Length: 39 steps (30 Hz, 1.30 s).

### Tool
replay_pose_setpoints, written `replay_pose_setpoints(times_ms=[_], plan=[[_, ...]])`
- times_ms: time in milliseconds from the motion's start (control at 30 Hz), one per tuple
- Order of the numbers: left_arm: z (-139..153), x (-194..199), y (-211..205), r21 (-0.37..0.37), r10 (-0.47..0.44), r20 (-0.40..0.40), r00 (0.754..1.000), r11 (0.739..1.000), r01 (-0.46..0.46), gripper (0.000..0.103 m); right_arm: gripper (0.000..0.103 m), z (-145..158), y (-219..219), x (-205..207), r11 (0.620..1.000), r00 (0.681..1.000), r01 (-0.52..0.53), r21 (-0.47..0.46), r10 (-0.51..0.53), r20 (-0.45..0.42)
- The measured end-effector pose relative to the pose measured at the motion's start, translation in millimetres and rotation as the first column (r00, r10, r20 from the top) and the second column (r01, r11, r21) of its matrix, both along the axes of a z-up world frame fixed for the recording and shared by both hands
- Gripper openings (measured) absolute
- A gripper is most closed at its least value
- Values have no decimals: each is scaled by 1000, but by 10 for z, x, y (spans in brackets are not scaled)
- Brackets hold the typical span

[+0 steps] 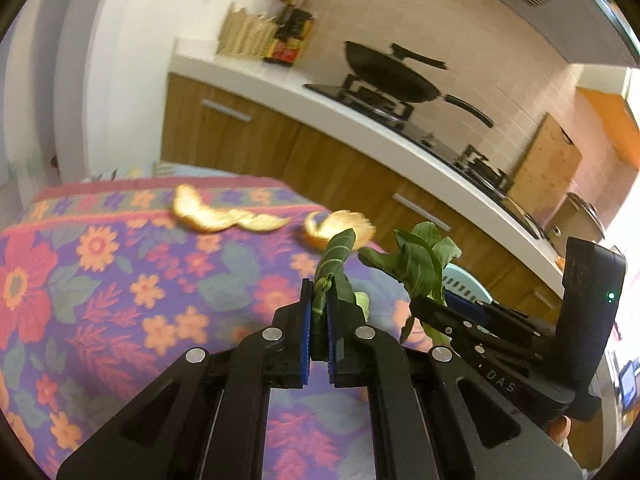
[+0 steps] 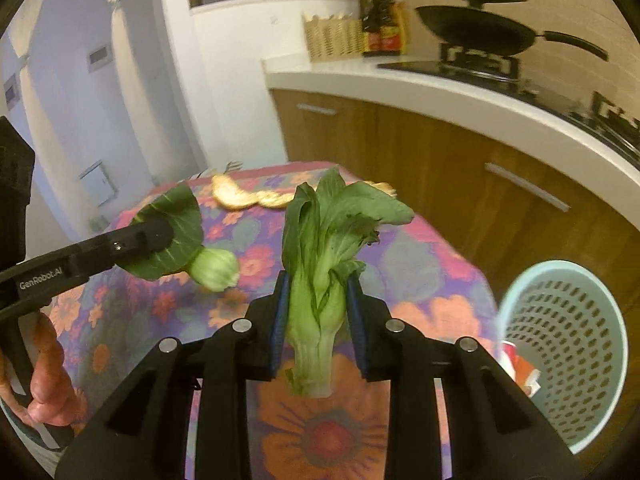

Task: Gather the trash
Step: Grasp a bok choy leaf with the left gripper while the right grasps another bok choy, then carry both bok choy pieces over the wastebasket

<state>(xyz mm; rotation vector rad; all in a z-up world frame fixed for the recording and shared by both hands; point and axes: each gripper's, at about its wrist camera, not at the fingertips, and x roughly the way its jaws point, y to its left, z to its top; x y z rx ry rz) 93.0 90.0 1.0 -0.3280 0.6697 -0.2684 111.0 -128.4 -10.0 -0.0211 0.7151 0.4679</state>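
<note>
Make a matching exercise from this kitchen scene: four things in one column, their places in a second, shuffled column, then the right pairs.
Things:
1. bok choy stalk
2. peels
3. wok
4. basket

Places:
A. on the stove
B. lying on the floral tablecloth
C. beside the table, on the floor
D. clamped in the right gripper

Pairs: 1-D, 2-B, 3-A, 4-C

left gripper (image 1: 319, 312): clamped, raised | right gripper (image 2: 316, 312): clamped, raised alongside
</note>
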Motion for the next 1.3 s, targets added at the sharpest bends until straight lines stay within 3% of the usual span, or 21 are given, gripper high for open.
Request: replay_pose_setpoints(times_ms=[333,567,700,833,967,1100,1200,1300], plan=[[167,102,-806,90,-118,23,993,989,115,4,25,42,-863,-69,990,992,127,68,-129,13],[196,280,-1508,150,-215,14,977,966,210,4,25,-28,-1564,-49,962,969,248,118,-248,-11],[124,415,-1833,135,-264,-9,964,955,263,4,25,-120,-1871,-40,935,936,353,33,-353,0],[7,546,-2197,134,-314,-39,949,939,316,4,25,-254,-2130,-23,919,919,393,23,-393,-22],[-105,633,-2522,158,-358,-66,931,918,364,4,25,-404,-2263,31,885,886,460,-66,-462,-27],[-175,735,-2723,221,-347,-82,934,908,357,4,25,-566,-2463,114,864,859,498,-73,-503,-94],[-195,811,-2794,224,-353,-95,931,903,365,4,25,-685,-2551,171,849,837,517,-106,-527,-144],[-263,877,-2918,264,-357,-124,926,887,378,4,25,-796,-2633,210,851,827,516,-94,-524,-206]])
